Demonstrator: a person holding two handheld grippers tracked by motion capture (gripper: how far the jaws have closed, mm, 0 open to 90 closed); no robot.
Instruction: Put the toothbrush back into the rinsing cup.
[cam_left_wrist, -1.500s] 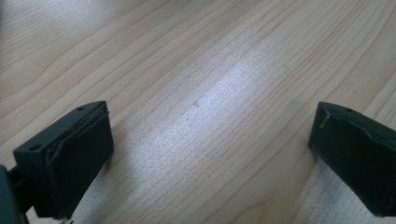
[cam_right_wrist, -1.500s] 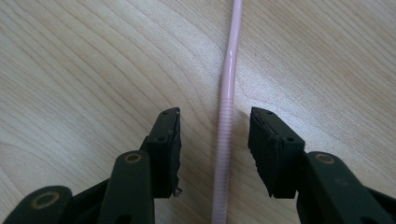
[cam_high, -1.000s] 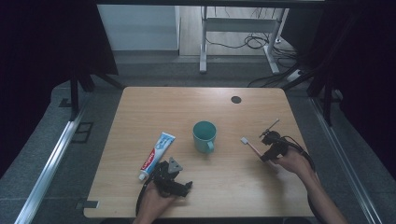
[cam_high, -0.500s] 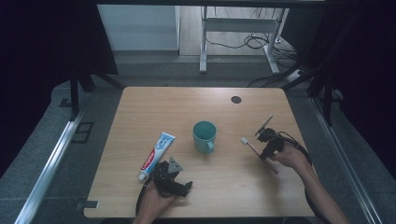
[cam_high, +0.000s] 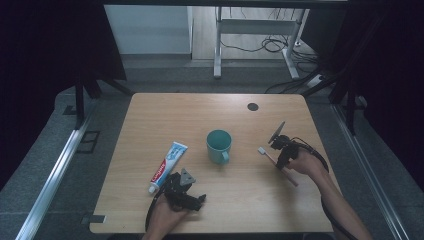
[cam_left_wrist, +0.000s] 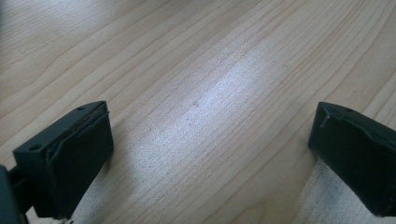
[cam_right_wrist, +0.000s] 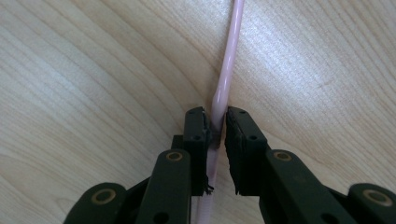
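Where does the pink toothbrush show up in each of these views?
High view: the toothbrush lies at the table's right, right of the cup, under the right gripper.
Left gripper view: bare table between the open jaws; no toothbrush here.
Right gripper view: its handle runs up the middle, pinched between the jaws, which have just been closing.
Shared landmark: the light wood grain.
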